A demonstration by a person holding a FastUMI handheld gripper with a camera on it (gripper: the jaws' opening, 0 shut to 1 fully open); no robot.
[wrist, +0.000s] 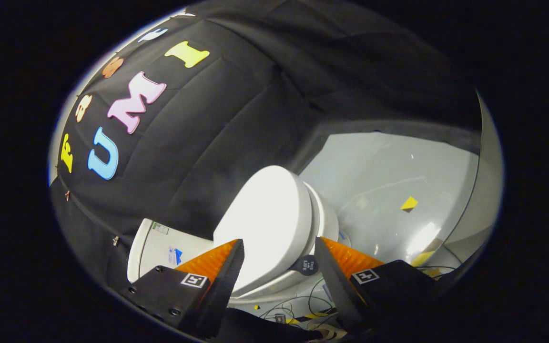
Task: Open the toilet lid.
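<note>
Claw [279,247] spread wide, fingers [219,259] apart, gripping nothing. White toilet lid [265,219] just ahead, between the fingertips, lying closed over the bowl [322,219]. Tank [160,247] beside it, against black cloth wall [236,119]. Pale floor [398,171] beyond.

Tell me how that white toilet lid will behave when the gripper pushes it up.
The toilet lid looks like one rigid, smooth shell, so it should swing as a piece rather than flex. Its glossy surface may let the fingers slip. The gripper is open with the lid's front edge between its fingers, not pressing; the lid probably pivots near the tank.
</note>
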